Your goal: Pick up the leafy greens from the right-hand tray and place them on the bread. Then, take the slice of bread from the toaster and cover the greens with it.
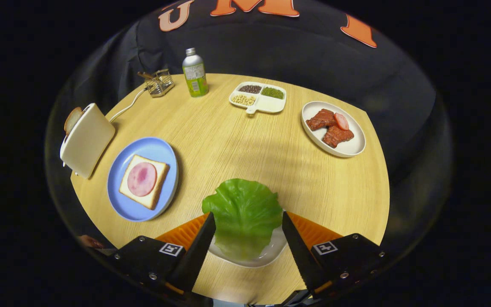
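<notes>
Green lettuce leaf (243, 215) on a white dish (271, 251), low centre, sits between the spread claw (249, 228) fingers, untouched.

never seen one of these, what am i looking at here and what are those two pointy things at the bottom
Those two pointy things are the fingers of a claw that a person carries by hand; there is no robot arm. The camera rides on the claw and looks forward along the fingers, so the picture bulges like a fisheye.

The fingers stand open on either side of a lettuce leaf lying on a white dish; they hold nothing yet.

Beyond them, on a round wooden table: a blue plate with bread and a ham slice, a toaster with a slice sticking out, a bottle, a divided dish of beans and a plate of meat.
</notes>
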A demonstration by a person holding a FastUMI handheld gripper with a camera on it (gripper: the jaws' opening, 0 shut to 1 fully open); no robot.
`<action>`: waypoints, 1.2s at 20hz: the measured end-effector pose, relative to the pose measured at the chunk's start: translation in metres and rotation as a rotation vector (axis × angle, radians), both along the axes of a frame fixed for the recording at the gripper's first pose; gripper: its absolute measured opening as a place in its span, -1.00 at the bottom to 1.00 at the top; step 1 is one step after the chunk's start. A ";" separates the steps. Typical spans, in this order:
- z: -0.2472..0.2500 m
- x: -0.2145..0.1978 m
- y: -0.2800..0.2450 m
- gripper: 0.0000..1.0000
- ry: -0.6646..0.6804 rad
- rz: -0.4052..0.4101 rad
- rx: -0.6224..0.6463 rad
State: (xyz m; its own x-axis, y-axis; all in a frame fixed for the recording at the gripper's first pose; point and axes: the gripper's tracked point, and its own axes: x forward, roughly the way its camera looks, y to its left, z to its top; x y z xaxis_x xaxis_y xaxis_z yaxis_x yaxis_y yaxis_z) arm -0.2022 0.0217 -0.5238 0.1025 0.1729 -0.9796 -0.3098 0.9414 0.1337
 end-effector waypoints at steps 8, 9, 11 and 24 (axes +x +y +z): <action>-0.036 -0.021 0.005 0.62 0.097 0.107 -0.034; -0.041 -0.022 0.005 0.60 0.108 0.109 -0.040; -0.050 -0.024 0.003 0.56 0.126 0.103 -0.061; -0.052 -0.024 0.001 -0.55 0.155 -0.092 -0.049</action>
State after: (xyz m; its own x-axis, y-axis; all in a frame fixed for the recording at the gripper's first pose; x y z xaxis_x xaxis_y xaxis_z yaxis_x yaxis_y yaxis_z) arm -0.2258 0.0229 -0.5758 -0.0376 0.1210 -0.9919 -0.2014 0.9714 0.1261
